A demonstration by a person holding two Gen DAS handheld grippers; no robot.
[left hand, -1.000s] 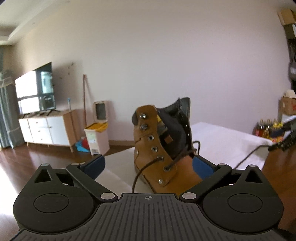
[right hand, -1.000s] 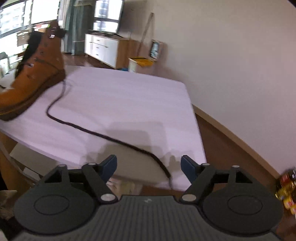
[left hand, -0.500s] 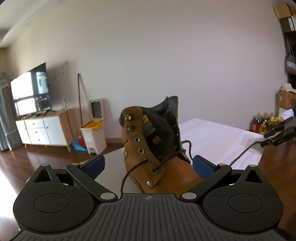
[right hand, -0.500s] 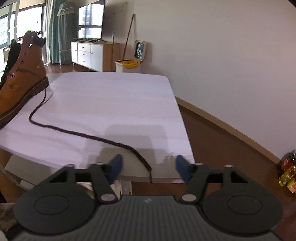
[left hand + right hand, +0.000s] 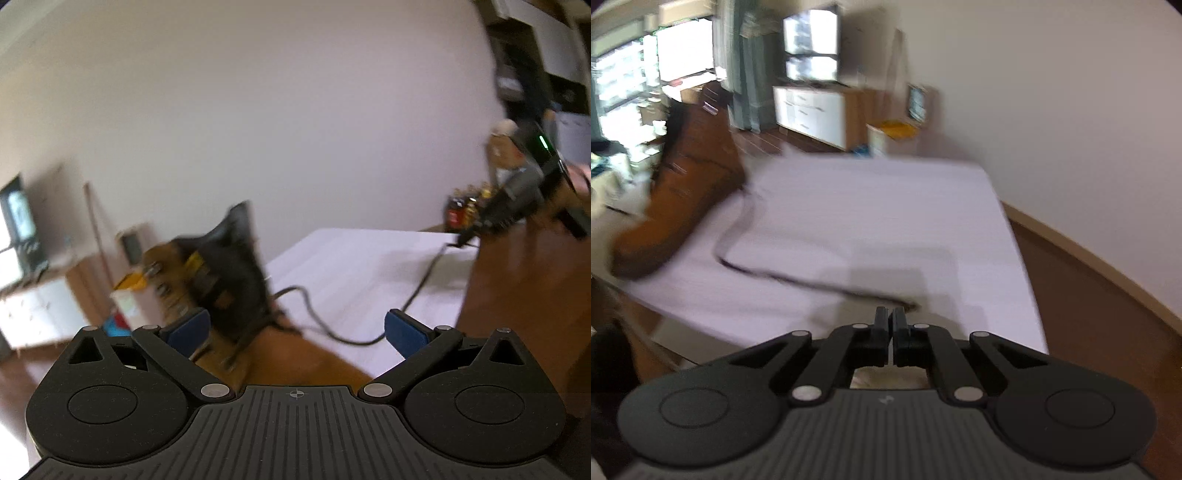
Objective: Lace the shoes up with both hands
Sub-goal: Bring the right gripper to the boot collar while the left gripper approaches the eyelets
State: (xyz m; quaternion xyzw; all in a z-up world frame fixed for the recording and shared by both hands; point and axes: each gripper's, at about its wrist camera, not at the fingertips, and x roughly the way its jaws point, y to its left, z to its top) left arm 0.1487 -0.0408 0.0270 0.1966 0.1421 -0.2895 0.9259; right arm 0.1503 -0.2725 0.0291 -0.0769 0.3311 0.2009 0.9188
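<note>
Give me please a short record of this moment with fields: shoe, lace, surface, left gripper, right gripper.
shoe: tan boot, upright on the table, blurred
lace: dark lace, runs from the boot across the sheet to the right gripper
surface: white sheet on the table
left gripper: left gripper, open, astride the boot, not gripping
right gripper: right gripper, jaws just closed, lace end at its tips; grip not clear

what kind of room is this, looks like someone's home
Most likely a living room in a home. A TV stands on a white and wood sideboard, curtains hang by a bright window, and the floor is dark wood. The boot sits on a white-covered table.
</note>
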